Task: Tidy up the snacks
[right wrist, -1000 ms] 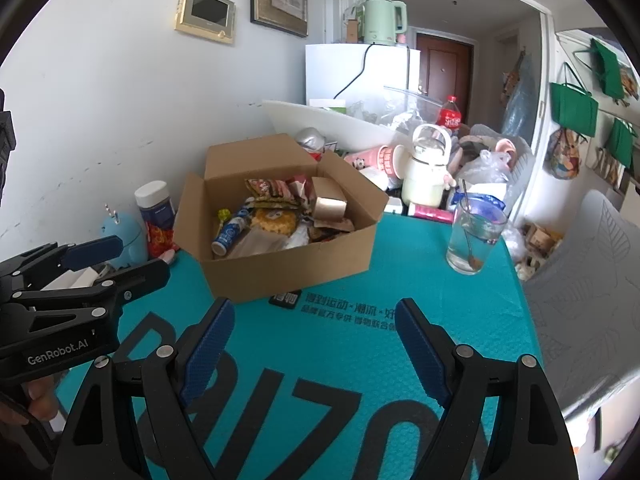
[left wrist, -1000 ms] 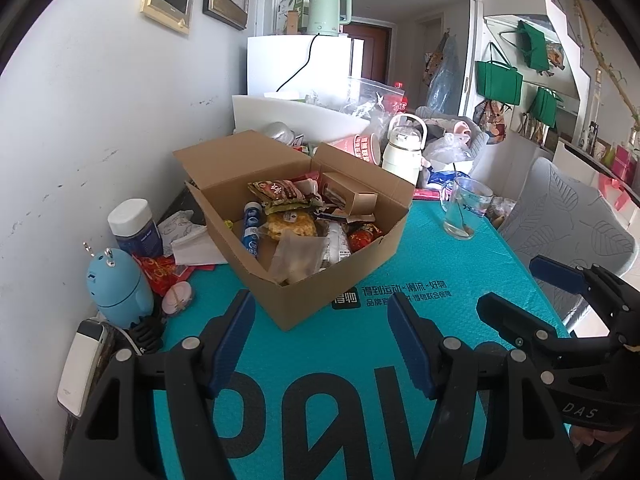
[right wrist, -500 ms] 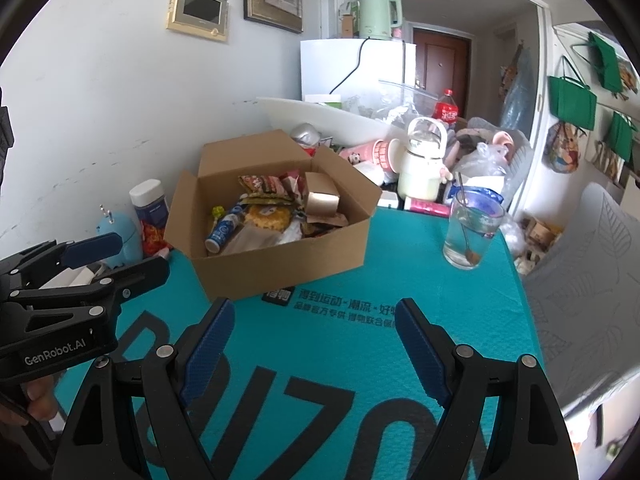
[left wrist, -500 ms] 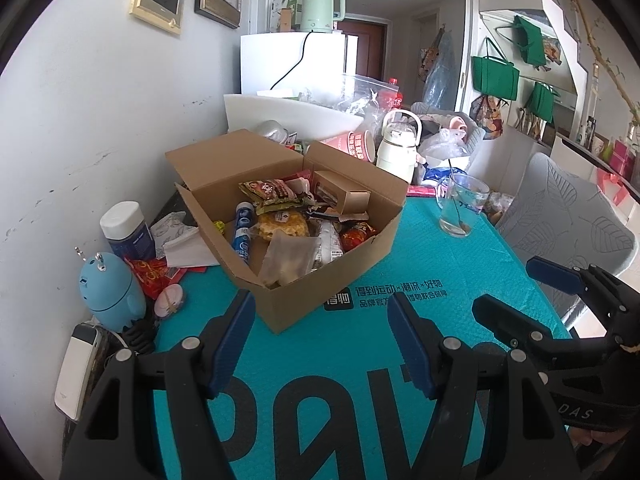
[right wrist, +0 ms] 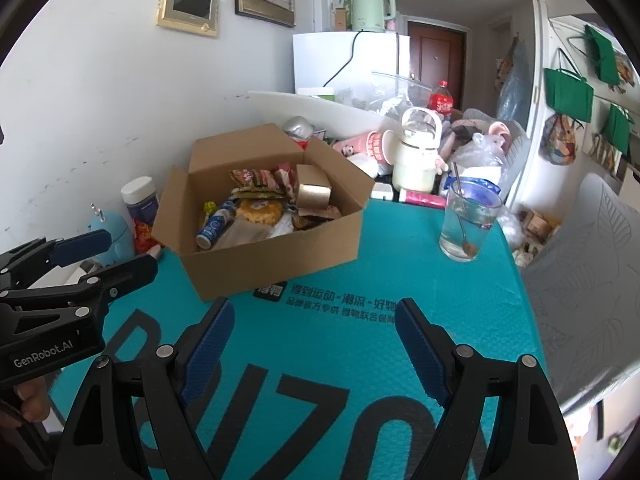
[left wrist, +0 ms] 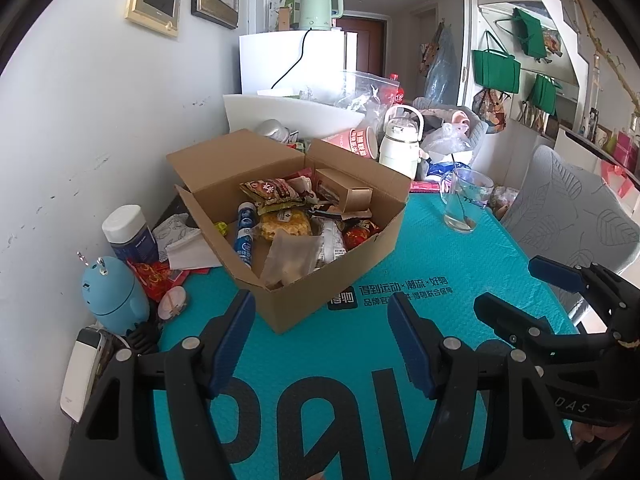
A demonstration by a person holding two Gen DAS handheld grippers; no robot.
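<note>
An open cardboard box (left wrist: pixel 336 276) (right wrist: pixel 272 256) stands on the teal mat, packed with snacks: a blue-capped bottle (left wrist: pixel 245 236), a yellow snack bag (left wrist: pixel 286 226), a red-brown packet (left wrist: pixel 272 190) and a small gold carton (right wrist: pixel 314 194). My left gripper (left wrist: pixel 320 304) hovers just short of the box's near corner, open, with nothing between its blue pads. My right gripper (right wrist: pixel 314 308) is also open and empty, level with it to the right of the box's front wall. Each gripper shows in the other's view: the right gripper (left wrist: pixel 508 284), the left gripper (right wrist: pixel 128 250).
A glass with a spoon (right wrist: pixel 468 220) stands on the mat to the right of the box. A cream jug (right wrist: pixel 416 156), cups and bags crowd the back. A blue round gadget (left wrist: pixel 114 292) and a white-capped jar (left wrist: pixel 130 232) sit by the left wall. A grey chair (left wrist: pixel 572 208) is on the right.
</note>
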